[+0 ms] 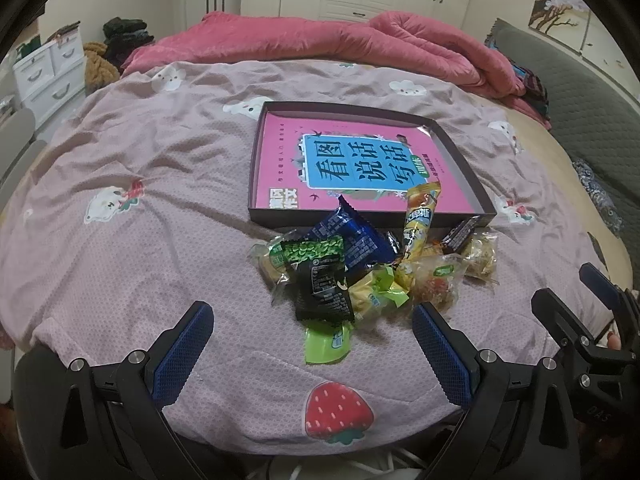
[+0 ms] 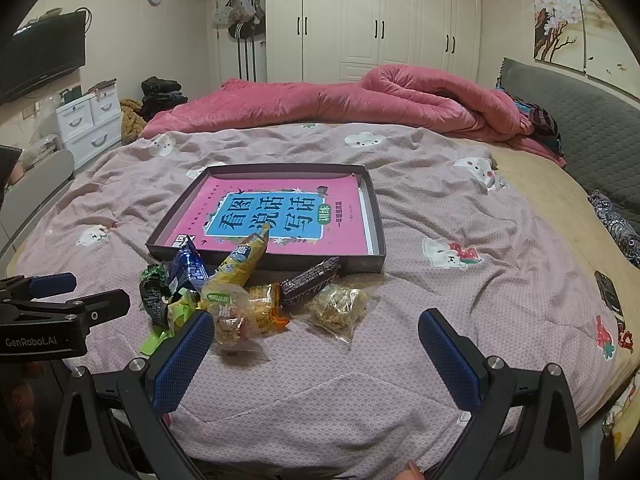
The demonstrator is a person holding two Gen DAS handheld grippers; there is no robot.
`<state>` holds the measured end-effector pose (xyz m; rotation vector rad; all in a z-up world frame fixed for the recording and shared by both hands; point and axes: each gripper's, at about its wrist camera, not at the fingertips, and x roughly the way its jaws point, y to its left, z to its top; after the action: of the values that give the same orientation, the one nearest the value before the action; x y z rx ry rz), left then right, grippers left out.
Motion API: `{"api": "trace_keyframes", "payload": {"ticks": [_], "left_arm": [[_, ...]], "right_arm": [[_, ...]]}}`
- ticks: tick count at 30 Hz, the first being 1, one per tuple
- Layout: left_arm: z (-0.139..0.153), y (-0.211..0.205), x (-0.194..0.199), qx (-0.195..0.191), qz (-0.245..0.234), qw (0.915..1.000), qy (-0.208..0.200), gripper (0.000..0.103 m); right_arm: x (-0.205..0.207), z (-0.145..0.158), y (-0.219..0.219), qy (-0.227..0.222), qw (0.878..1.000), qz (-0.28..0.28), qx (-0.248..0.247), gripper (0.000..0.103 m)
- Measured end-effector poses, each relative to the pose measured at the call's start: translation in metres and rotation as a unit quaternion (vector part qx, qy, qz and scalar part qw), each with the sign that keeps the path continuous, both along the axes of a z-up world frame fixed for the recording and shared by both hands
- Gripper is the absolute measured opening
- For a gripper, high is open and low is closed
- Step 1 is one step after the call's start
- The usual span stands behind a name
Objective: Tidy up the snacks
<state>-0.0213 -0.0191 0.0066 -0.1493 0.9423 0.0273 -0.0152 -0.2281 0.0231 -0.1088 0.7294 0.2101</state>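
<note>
Both grippers hover over the bed [image 1: 120,200] with jaws wide apart and empty — the left gripper [image 1: 312,344], the right gripper [image 2: 316,356]. The snack pile [image 1: 360,268] lies just ahead of the left jaws, against the shallow box [image 1: 464,160] — the yellow stick pack [image 2: 240,264] leans over its rim.

Pink book [image 1: 352,168], mauve cartoon-printed bedsheet [image 1: 160,184], blue-padded left claw [image 1: 312,340].
</note>
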Motion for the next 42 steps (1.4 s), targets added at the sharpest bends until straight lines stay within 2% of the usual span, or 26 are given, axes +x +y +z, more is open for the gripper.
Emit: {"api": "trace_keyframes", "payload": {"ticks": [29, 42], "left_arm": [[-0.006, 0.004, 0.0, -0.004, 0.007, 0.9999, 0.007, 0.099], [-0.014, 0.017, 0.004, -0.019, 0.03, 0.9991, 0.025, 0.099]], "right_arm": [[0.002, -0.004, 0.002, 0.005, 1.0, 0.004, -0.002, 0.103], [0.006, -0.012, 0.017, 0.015, 0.999, 0.034, -0.001, 0.103]]}}
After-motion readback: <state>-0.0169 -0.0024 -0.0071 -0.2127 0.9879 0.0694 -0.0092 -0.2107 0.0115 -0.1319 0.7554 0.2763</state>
